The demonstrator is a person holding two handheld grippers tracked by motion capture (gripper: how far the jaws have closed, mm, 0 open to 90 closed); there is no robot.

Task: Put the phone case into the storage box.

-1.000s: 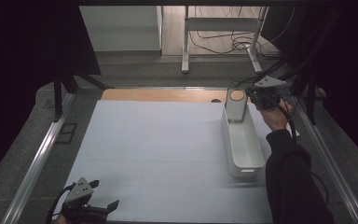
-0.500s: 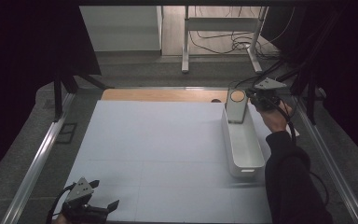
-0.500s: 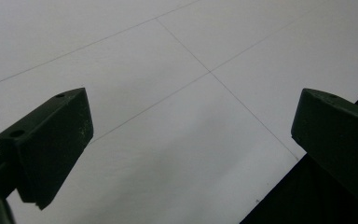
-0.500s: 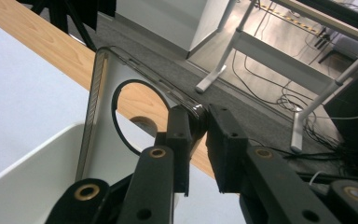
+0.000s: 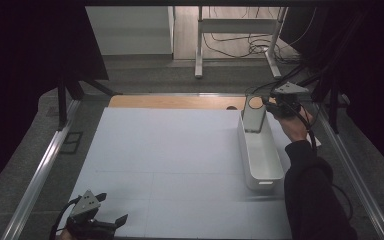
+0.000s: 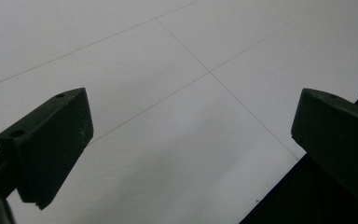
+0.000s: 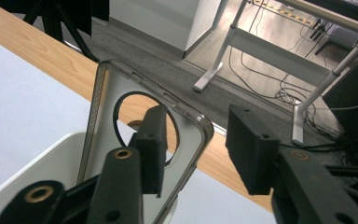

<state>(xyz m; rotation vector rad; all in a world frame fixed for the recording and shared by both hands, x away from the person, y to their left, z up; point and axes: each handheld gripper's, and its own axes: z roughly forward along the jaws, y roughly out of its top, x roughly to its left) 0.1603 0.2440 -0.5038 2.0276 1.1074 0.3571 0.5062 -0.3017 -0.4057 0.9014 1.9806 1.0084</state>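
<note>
Right gripper (image 7: 196,154) is seen at the far end of the white bin (image 5: 260,160), its jaws parted and just opened further, with the clear phone case (image 7: 140,140) standing between them; the left pad (image 7: 153,144) lies close against the case face, while the right pad is held clear of the case edge, so no clamping is judged to be in force. Phone case is found upright, leaning slightly, with its lower end inside the bin's far end, near the wooden strip (image 5: 175,101) at the table's far edge. Risk noted: with the grip released, the case may tip over, either falling flat into the bin or toppling over the rim onto the white table surface (image 5: 170,160); this would be caused by its tall, thin stance and by any brush from the near pad as the gripper is drawn away. A snag of the pad in the round cut-out is also judged possible, which could drag the case up and out. Right forearm, in a dark sleeve (image 5: 312,195), is extended forward along the bin's right side, the hand (image 5: 296,122) raised at the far end with the gripper pointed leftward across the bin. Left gripper (image 5: 111,226) is held low at the near edge of the table, jaws wide apart over bare white surface, nothing between them
</note>
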